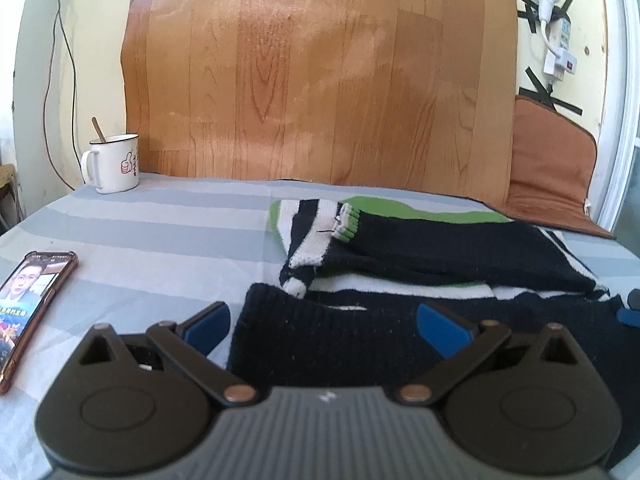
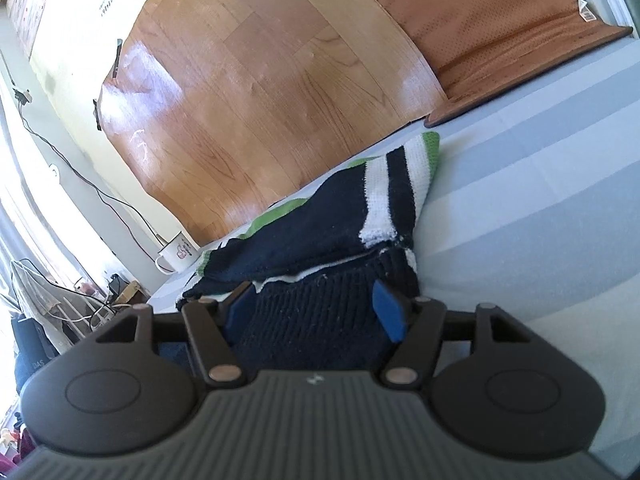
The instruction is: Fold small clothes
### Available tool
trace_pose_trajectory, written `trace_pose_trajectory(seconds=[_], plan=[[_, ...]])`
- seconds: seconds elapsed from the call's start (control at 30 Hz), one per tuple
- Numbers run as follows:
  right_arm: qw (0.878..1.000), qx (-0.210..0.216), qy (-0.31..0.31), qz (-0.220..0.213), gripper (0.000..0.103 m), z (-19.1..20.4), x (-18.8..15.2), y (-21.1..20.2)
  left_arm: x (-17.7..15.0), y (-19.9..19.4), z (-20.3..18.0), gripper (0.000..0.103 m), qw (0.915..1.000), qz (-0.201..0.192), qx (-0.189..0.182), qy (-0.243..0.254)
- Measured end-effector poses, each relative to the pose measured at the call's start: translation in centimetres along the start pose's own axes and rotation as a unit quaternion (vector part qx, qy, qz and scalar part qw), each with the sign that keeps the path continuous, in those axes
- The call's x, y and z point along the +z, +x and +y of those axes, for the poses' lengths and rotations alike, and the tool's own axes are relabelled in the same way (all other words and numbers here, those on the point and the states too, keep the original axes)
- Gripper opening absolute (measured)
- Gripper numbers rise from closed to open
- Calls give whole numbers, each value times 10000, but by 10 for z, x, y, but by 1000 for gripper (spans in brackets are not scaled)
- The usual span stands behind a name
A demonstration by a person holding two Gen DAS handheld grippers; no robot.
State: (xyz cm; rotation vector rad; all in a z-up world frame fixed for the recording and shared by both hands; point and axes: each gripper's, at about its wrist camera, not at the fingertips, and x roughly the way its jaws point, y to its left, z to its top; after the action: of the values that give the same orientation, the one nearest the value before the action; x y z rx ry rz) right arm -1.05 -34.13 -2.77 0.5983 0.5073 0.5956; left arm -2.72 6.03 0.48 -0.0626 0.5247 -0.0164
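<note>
While the small knitted sweater [image 1: 400, 252] lies part-folded on the striped grey sheet [image 1: 160, 220], both grippers sit low at its near, dark ribbed edge. The left gripper [image 1: 324, 322] has its jaws spread wide, one blue pad off the cloth over the sheet, the other over the dark knit, and nothing is pinched between them. Over on the other side, the right gripper [image 2: 316, 310] also stands with jaws apart, the ribbed hem lying loose between the blue pads, not squeezed.

A sleeve with a green cuff [image 1: 347, 222] is laid across the body, and the far layers look bunched, not flat.

Now, the risks. That knit is thick and soft; if either gripper closes too shallow, I'd expect it to catch only the top layer, and the fold would peel apart as it lifts. If the two hands lift unevenly, the folded-in sleeve could slide back out. The left gripper's outer pad sits over the sheet, so a low bite may drag the bedding up with the sweater.

And watch the surroundings: a phone [image 1: 32, 300] lies near the left gripper, and an enamel mug [image 1: 114, 164] with a spoon stands far back; a wide swing leftward could knock the phone.
</note>
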Motion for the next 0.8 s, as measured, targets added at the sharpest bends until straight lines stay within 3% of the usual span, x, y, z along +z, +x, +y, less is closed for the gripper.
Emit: trace_pose_trajectory(seconds=[0.1, 0.17, 0.23, 0.33, 0.4, 0.47, 0.53, 0.63, 0.7, 0.8], plan=[[9997, -206, 67, -81, 53, 0, 2, -7, -1, -2, -4, 102, 9999, -10, 29, 130], [9990, -414, 71, -162, 32, 0, 12, -13, -2, -5, -4, 101, 9998, -45, -12, 193], [9988, -365, -86, -316, 26, 5, 31, -19, 1, -2, -5, 95, 9993, 176, -153, 275], [9965, -336, -687, -333, 26, 24, 70, -16, 23, -5, 0, 88, 9961, 318, -612, 543], [9932, -387, -1077, -230, 28, 34, 95, -1, 52, -8, 12, 94, 9968, 46, -618, 504], [9915, -308, -1262, 24, 30, 33, 118, 24, 85, 2, 26, 100, 9978, 14, -544, 373], [9901, -364, -1337, 201, 35, 25, 134, 52, 115, 30, 42, 101, 9983, 253, -511, 154], [9896, -277, -1257, 646, 35, 7, 156, 105, 139, 88, 57, 102, 9952, 778, -596, 39], [9857, -238, -1314, 1032, 40, 2, 163, 142, 142, 133, 65, 102, 9899, 1279, -600, -105], [9760, -262, -1468, 1589, 46, 0, 166, 203, 136, 178, 70, 102, 9822, 1718, -711, -261]])
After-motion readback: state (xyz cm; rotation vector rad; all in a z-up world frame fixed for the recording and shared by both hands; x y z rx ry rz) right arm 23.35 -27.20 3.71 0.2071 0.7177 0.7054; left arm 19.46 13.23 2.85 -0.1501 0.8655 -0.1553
